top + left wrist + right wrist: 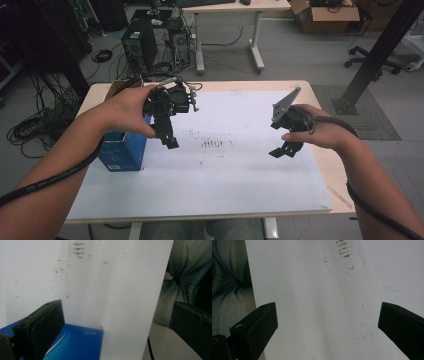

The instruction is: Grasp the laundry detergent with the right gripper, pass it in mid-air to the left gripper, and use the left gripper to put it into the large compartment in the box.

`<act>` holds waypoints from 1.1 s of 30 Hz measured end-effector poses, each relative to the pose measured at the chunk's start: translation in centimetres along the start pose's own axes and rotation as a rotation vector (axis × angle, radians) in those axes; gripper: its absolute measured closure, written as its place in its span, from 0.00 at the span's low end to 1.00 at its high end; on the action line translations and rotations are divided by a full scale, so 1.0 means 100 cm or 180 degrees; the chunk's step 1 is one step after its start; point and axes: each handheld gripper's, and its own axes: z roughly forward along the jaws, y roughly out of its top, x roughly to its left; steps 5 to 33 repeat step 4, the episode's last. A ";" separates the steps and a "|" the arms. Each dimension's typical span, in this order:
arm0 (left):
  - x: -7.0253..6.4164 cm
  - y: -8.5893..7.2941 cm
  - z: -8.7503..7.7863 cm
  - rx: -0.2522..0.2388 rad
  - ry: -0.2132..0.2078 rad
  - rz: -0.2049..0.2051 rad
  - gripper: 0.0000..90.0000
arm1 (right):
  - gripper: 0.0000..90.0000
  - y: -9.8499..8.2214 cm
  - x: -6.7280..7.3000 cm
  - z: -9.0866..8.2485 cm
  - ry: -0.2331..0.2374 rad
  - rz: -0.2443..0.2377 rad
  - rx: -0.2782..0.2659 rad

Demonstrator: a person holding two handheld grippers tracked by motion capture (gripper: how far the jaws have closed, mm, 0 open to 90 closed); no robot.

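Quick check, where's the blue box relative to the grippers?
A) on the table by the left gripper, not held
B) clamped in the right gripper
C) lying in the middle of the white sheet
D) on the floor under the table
A: the blue box stands at the table's left edge, just below the left gripper, whose jaws are open above it; the right gripper is far across the white sheet, open and empty.
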 end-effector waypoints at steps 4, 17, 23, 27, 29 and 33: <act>0.002 0.002 0.002 -0.0024 -0.0023 -0.0010 0.00 | 0.03 0.000 0.001 0.000 0.0012 -0.0019 -0.0051; 0.002 0.002 0.002 -0.0024 -0.0023 -0.0010 0.00 | 0.03 0.000 0.001 0.000 0.0012 -0.0019 -0.0051; 0.002 0.002 0.002 -0.0024 -0.0023 -0.0010 0.00 | 0.03 0.000 0.001 0.000 0.0012 -0.0019 -0.0051; 0.002 0.002 0.002 -0.0024 -0.0023 -0.0010 0.00 | 0.03 0.000 0.001 0.000 0.0012 -0.0019 -0.0051; 0.002 0.002 0.002 -0.0024 -0.0023 -0.0010 0.00 | 0.03 0.000 0.001 0.000 0.0012 -0.0019 -0.0051; 0.002 0.002 0.002 -0.0024 -0.0023 -0.0010 0.00 | 0.03 0.000 0.001 0.000 0.0012 -0.0019 -0.0051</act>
